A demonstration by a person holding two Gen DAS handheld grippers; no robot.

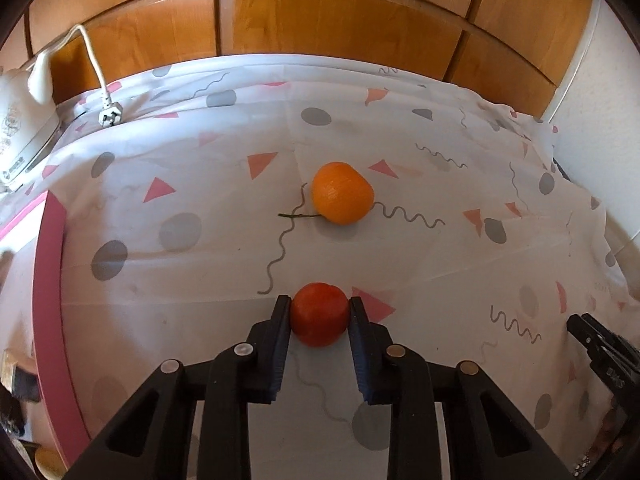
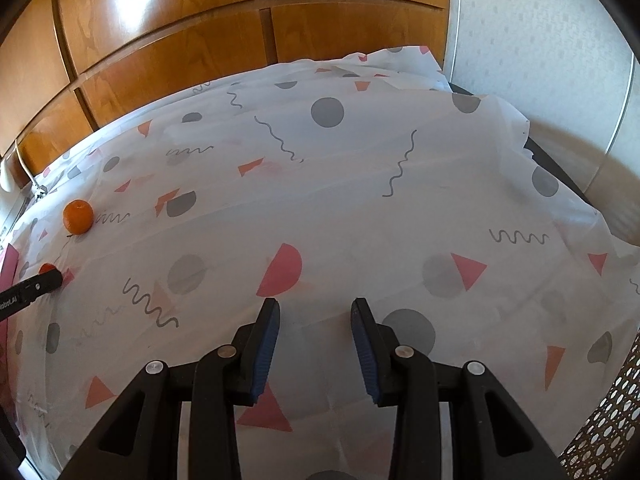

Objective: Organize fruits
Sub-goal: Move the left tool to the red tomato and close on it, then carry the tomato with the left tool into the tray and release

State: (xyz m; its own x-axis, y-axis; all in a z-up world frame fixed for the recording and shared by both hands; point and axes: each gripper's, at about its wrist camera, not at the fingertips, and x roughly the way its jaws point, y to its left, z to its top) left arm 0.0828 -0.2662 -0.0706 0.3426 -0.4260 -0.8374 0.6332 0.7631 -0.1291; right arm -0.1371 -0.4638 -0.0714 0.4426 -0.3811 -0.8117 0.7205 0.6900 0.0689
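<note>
A small red fruit sits on the patterned cloth, and my left gripper is shut on it with a pad pressed against each side. Farther off on the cloth lies an orange fruit with a thin green stem beside it. The right wrist view has the same orange fruit at far left, and the red fruit peeks out behind a left gripper finger. My right gripper hovers over bare cloth, open, nothing between its pads. One of its fingers shows at the right edge of the left wrist view.
A white tablecloth with grey dots and pink triangles covers the table. A white appliance with cord and plug stands at the back left. Wooden cabinet doors rise behind. A woven mesh basket shows at bottom right.
</note>
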